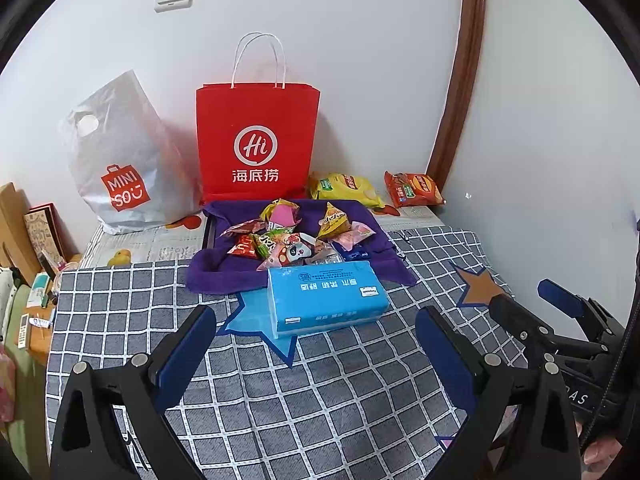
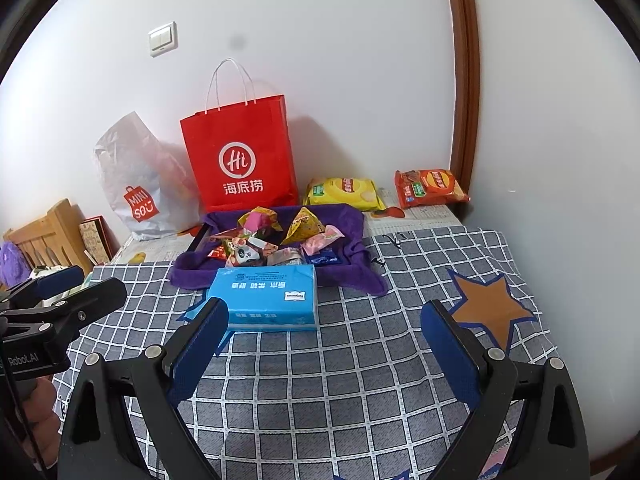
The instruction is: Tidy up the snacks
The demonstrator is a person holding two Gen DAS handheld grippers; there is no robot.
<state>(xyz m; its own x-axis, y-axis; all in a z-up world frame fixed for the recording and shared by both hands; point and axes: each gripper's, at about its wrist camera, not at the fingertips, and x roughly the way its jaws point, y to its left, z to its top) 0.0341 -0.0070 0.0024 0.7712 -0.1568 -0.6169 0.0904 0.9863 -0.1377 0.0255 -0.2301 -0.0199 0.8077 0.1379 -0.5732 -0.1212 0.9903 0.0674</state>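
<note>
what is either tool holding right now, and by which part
Nothing is held. The left tool and right tool are both open and empty above the grey checked cloth.

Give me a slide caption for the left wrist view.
Open left gripper faces a blue tissue pack and a purple cloth-lined tray of small wrapped snacks.

Snacks, assorted, placed relative to the red paper bag standing upright against the wall.

1. Pile of small wrapped snacks: pyramid-shaped and flat packets in yellow, pink, red and green, heaped loosely on a purple cloth directly in front of the red paper bag.
2. Yellow chip bag: sealed, lying flat, just right of the bag's base.
3. Orange-red chip bag: sealed, lying flat, further right, apart from the yellow one, near the wall corner.
</note>
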